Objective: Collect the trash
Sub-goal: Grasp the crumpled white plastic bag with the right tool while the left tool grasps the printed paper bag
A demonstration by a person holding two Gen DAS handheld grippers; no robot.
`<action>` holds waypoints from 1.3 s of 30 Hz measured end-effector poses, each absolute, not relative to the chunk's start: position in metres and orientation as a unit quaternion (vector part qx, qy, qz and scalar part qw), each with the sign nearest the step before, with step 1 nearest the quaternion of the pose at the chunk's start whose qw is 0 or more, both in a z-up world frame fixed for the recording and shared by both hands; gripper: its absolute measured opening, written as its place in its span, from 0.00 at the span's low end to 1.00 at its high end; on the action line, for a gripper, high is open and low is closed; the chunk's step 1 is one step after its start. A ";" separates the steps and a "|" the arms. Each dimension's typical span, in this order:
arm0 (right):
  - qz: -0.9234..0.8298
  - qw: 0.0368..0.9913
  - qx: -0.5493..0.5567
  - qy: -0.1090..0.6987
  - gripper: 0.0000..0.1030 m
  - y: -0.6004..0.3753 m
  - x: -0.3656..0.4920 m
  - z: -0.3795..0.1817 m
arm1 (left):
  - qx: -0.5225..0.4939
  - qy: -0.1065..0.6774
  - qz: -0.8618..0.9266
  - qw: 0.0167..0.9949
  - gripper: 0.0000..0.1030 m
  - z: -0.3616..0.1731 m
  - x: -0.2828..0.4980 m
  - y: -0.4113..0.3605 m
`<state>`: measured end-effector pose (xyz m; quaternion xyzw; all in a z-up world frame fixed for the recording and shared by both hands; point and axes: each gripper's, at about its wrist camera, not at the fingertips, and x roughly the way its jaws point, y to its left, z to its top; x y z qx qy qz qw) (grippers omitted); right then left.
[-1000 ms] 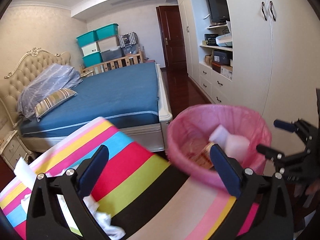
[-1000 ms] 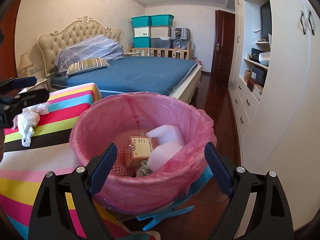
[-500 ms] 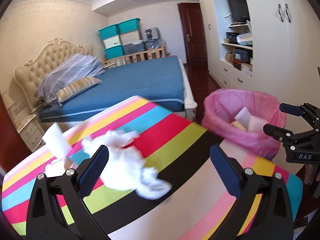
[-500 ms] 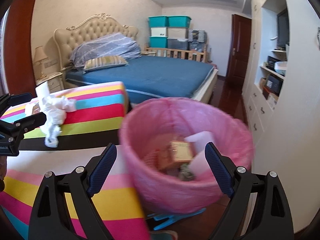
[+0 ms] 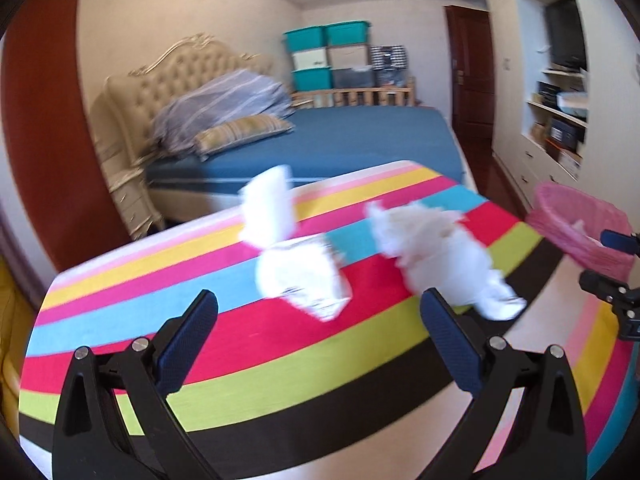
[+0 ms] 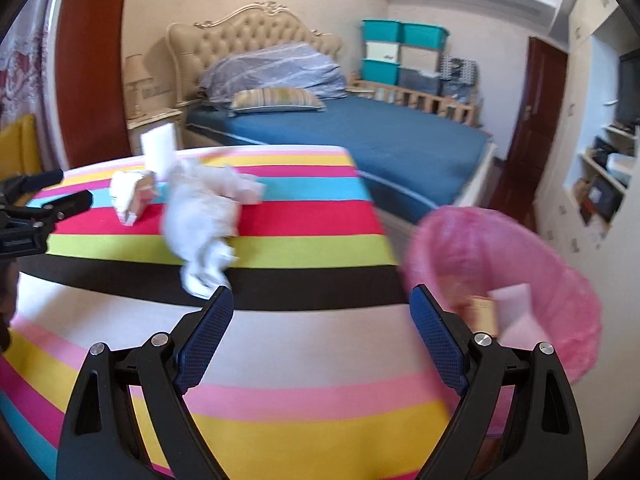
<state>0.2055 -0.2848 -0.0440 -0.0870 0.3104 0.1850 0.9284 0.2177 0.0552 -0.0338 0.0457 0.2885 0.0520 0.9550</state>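
Tissue wad (image 5: 440, 256) and a blurry wrapper, I think (image 5: 300, 276), sit mid-table (image 5: 280, 392), toward the far edge. Bin (image 6: 516, 280) stands off the right edge. Left gripper (image 5: 318, 332) and right gripper (image 6: 322, 332) both gape wide, empty. Reaching stage; next, drop onto the wad and pinch.

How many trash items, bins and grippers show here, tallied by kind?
Crumpled white tissue wad: 1
Small white packet: 1
Upright white paper: 1
Pink-lined bin: 1
Grippers, left gripper and right gripper: 2
Total: 6
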 end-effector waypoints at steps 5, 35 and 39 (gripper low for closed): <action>0.203 0.919 -0.108 0.319 0.82 -0.244 0.212 -0.045 | 0.013 0.295 0.084 0.952 0.95 -0.035 0.212 0.096; 0.215 0.898 -0.036 0.381 0.30 -0.194 0.262 -0.067 | -0.011 0.396 0.048 0.917 0.94 -0.074 0.315 0.079; 0.215 0.899 -0.026 0.381 0.30 -0.199 0.260 -0.066 | -0.024 0.410 0.024 0.912 0.65 -0.082 0.322 0.076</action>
